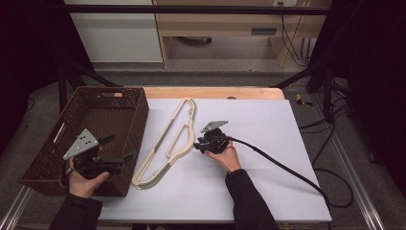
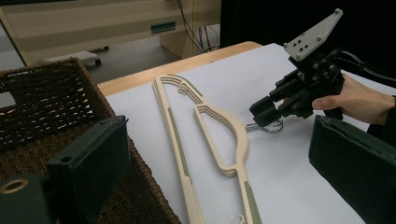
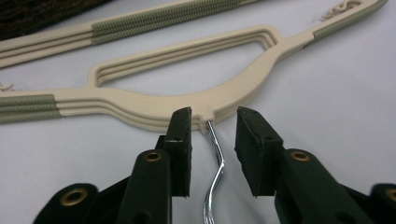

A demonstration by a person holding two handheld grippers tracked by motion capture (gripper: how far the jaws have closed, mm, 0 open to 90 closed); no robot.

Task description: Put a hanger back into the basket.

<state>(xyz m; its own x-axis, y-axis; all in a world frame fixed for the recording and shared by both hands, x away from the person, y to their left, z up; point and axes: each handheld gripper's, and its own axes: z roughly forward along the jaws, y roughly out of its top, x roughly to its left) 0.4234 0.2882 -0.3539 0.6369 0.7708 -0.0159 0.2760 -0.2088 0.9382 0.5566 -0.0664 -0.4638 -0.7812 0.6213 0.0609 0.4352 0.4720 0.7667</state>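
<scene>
The hangers (image 1: pixel 168 143), a stack of cream plastic ones w/ grey-green grip strips, lie flat on the white surface (image 1: pixel 268 182), just right of the wicker basket (image 1: pixel 119 103), long bar toward the basket and neck toward the person. The right tool (image 1: pixel 198 144) sits low at the neck, and the step in hand looks like the pick-up: in the right gripper view its two black pads (image 3: pixel 180 135) stand either side of the chrome hook (image 3: pixel 215 163) where it leaves the plastic, w/ a gap on both sides, so it's released, nothing clamped yet. The left gripper view agrees: that tool's tips are down by the wire hook (image 2: pixel 268 127), just touching or nearly touching the surface, can't tell which. The left tool (image 1: pixel 117 151) hangs over the basket's near right corner, jaws spread wide, holding nothing. My guess is the hangers are meant for the basket. Next move, as I see it: close the right pads squarely on the hook stem or the neck, then lift w/o letting the stack fan apart. Thin round wire may twist in the pads, so a grip close to the plastic seems safer. The long bar will swing on the lift, so it needs room past the basket rim; the left tool is placed to steady the far end.
</scene>
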